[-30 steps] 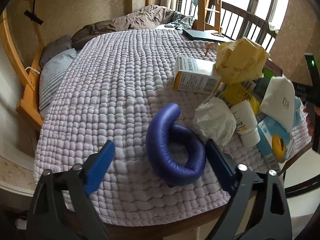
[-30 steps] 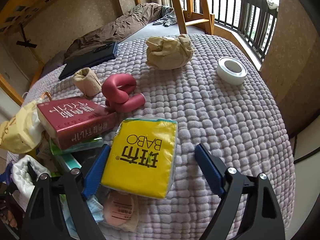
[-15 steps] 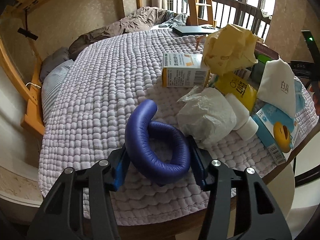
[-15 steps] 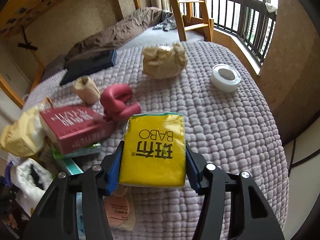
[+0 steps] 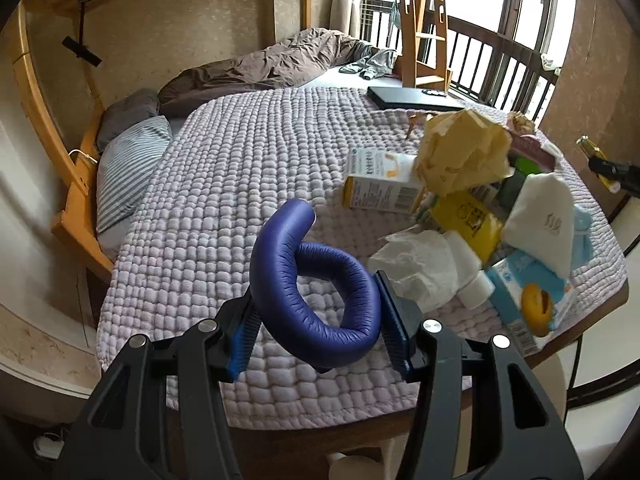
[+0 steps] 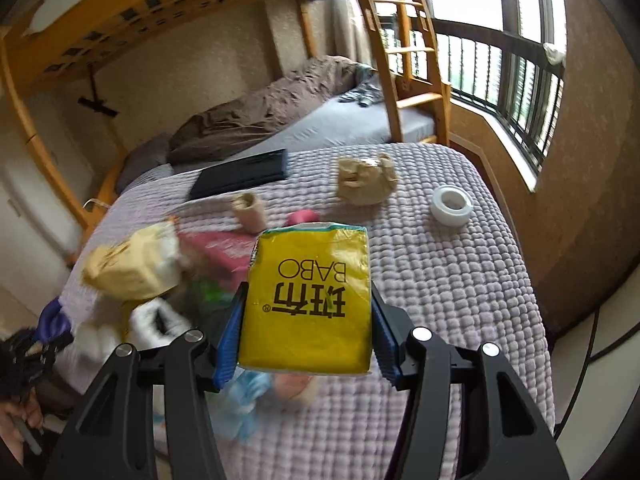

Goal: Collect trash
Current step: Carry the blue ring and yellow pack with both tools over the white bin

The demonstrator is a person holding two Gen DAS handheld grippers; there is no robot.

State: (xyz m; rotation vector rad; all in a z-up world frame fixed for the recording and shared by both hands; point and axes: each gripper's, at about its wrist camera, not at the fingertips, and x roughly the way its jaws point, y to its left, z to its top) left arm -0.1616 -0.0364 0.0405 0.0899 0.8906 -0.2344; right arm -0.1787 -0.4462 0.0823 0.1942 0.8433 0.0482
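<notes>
**Soft goods in both grips: foam tube left, tissue pack right**

Purple quilt (image 5: 240, 184) covers the table; the clutter lies heaped at its near edge.

Left gripper (image 5: 316, 320): clamped on the blue foam tube (image 5: 308, 280), one pad on each outer flank of the curl. Leather-like skin, wrinkled on the inside of the bend, so I judge it padded, light and springy. The free end rises up and away from the jaws. It appears lifted just clear of the quilt, though contact underneath cannot be ruled out. Hold across the thick curled part looks sound; the risk is the tube uncurling or rolling between the pads, so a grip near the middle of the bend is preferable to the tail.

Right gripper (image 6: 306, 336): closed on the yellow tissue pack (image 6: 308, 300), pads pressing its two long sides. Film wrapper, glossy, likely slippery; contents soft and compressible, weight low. The pack is held above the quilt, with the pile blurred below. Squeezing the sides is adequate since the pack gives and seats itself; nothing fragile here.

Unheld, in the left view: crumpled yellow paper bag (image 5: 464, 156), small carton (image 5: 380, 186), white tissue wad (image 5: 420, 268), white bottle (image 5: 468, 276), blue carton (image 5: 528, 296). In the right view: brown paper wad (image 6: 366, 180), tape roll (image 6: 452, 205), cardboard tube (image 6: 249, 210), black laptop (image 6: 242, 178).

Judgement: paper wads crush easily and take a loose pinch anywhere; the cartons want a grip across their flat faces.
</notes>
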